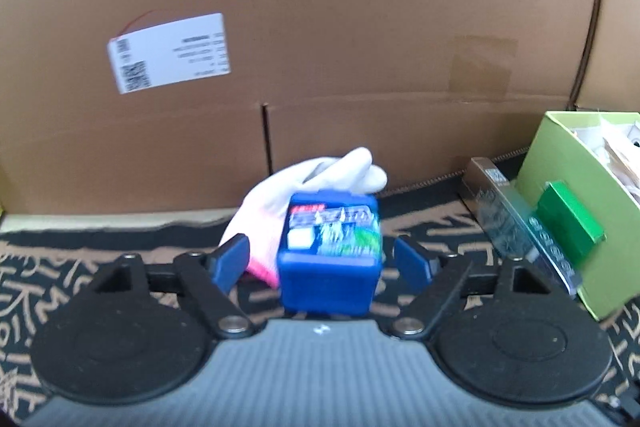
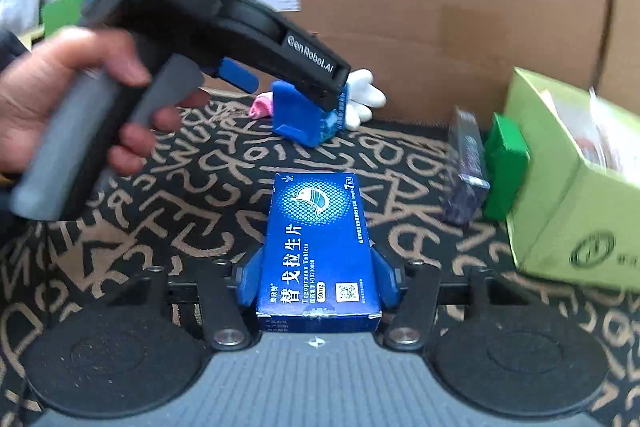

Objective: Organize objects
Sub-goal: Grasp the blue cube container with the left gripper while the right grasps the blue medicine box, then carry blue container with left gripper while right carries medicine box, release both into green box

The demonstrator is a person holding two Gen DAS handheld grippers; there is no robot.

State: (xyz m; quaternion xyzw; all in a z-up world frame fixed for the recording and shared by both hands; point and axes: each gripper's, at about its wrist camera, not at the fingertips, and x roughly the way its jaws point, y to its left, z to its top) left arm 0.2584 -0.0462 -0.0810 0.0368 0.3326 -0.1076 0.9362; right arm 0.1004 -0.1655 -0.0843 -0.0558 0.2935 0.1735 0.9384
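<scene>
**A:** Why was the blue container [image 1: 330,251] sitting between your left jaws if you weren't gripping it?

**B:** My left gripper [image 1: 328,259] had its jaws apart, with clear gaps on both sides of the container, so nothing pressed on it. It rested on the patterned cloth [image 2: 192,187] of the worktop, against a white glove [image 1: 320,179] lying behind it. I judged it was a set-down spot near the cardboard wall [image 1: 360,27].

**A:** And the right?

**B:** My right gripper [image 2: 318,277] had its jaws clamped on the sides of the blue tablet box [image 2: 318,247], long axis pointing away from me, probably so it could go towards the green box [image 2: 560,211] at the right, where a small green carton [image 2: 505,163] and a dark packet [image 2: 468,167] leaned.

**A:** What couldn't you make out?

**B:** The container's label was smeared by blur. The green box's contents were cut off at the edge. From the right view my left gripper covered the container's top, and the person's hand [image 2: 68,99] was blurred.
</scene>
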